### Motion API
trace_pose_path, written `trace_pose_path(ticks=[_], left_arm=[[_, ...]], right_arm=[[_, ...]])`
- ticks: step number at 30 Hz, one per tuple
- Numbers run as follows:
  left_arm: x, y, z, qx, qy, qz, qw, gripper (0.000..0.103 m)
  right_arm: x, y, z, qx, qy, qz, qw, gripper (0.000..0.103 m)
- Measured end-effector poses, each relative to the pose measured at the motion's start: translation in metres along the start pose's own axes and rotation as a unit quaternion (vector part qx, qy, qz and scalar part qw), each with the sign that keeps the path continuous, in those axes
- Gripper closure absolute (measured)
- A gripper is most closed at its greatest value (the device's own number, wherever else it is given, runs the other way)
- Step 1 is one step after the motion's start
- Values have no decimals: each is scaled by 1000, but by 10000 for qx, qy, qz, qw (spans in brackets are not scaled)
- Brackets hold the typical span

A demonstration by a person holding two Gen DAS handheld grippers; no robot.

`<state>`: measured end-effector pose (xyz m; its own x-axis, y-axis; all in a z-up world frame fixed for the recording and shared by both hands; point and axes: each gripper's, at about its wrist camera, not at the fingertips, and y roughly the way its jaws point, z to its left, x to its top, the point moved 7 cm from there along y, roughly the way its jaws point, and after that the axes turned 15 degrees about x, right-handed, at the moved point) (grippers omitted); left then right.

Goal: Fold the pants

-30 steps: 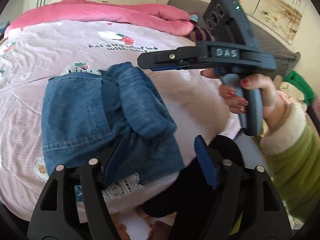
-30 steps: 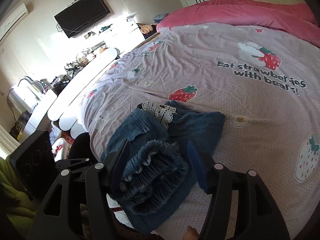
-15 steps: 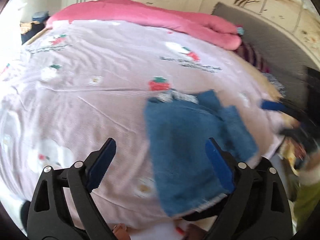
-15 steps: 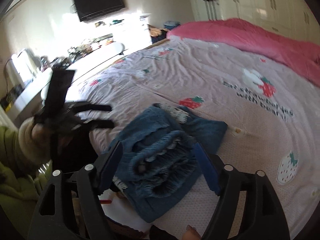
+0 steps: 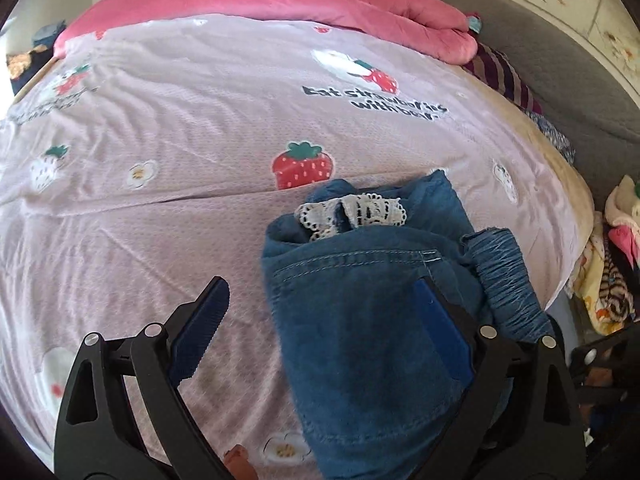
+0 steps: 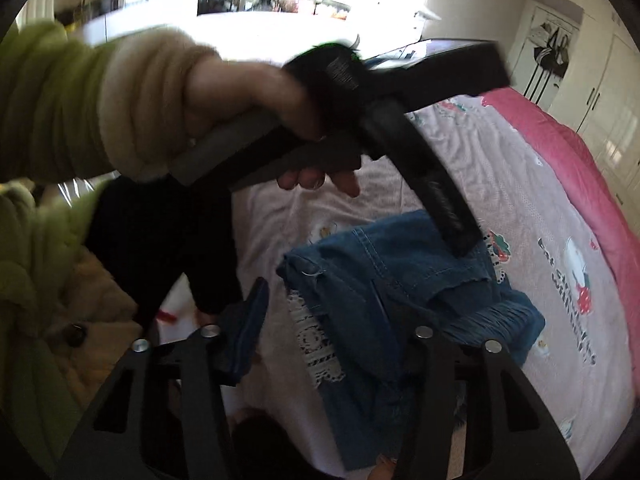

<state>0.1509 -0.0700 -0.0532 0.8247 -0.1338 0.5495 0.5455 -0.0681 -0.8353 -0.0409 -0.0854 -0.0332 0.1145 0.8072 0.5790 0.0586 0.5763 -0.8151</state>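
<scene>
Folded blue denim pants (image 5: 372,320) with white lace trim (image 5: 352,210) lie near the bed's front edge. My left gripper (image 5: 320,320) is open and empty, hovering over the pants' left edge; its right finger (image 5: 440,320) is above the denim. In the right wrist view the pants (image 6: 392,292) lie ahead, and my right gripper (image 6: 324,316) is open and empty just over their near side. The left gripper's body, held in a hand (image 6: 248,92), crosses above the pants there.
The bed has a lilac strawberry-print sheet (image 5: 180,128). A pink duvet (image 5: 280,4) lies along the far side. A grey headboard (image 5: 560,64) is at right, with bundled clothes (image 5: 612,272) beside the bed. A cluttered white desk (image 6: 280,4) stands beyond the bed.
Both grippers swung around, and the left one came in lower over the pants. The left hand now crosses the right wrist view. The pants stayed folded in place.
</scene>
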Motion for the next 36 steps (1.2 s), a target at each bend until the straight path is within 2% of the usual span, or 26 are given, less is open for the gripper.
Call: trace_pose_path(ticks=[4,7,9,11,14,17,19,21,22,25,28,31,33,36], left_arm=[[1,9,-4,28,67,66,10000,17],[-1,18,-5,26,73,153,9999,17],[-3,23,-4,8,57,218,9997,17],[-4,26,-3,-50,21,262,9996,17],[-4,28,-5,-113,18,286,9995,17],[-3,31,-7,-140,58,299,9994,16],[-2,31,-9,-119,87,294,9995,16],[-1,31,-9,-102,107,292,9995,17],[-1,30,-9,-96,112,286,9995,17],[0,30,-10,-85,125,281,9995,17],[0,31,-10,-87,106,270,9995,17],[-1,31,-10,-67,120,249,9996,17],[-1,31,-10,-81,96,259,9996,17],[-1,31,-10,-113,74,238,9996,16]], right_arm=[[4,15,-8,-230,-236,99,9994,68],[3,27,-5,-184,-461,195,9986,74],[-1,32,-2,-52,-465,284,9985,94],[-7,32,5,83,-511,335,9981,96],[-19,23,14,106,-657,409,9969,96],[-25,23,13,70,-517,493,9974,96],[-19,20,16,14,-523,370,9979,92],[-7,16,24,46,-659,121,9977,79],[0,15,28,39,-767,46,9970,77],[14,25,32,66,-912,10,9958,77],[16,49,28,-106,-1129,294,9931,77],[13,68,23,-172,-1093,509,9926,78],[9,73,21,-36,-977,525,9938,91],[6,70,22,78,-813,360,9960,95]])
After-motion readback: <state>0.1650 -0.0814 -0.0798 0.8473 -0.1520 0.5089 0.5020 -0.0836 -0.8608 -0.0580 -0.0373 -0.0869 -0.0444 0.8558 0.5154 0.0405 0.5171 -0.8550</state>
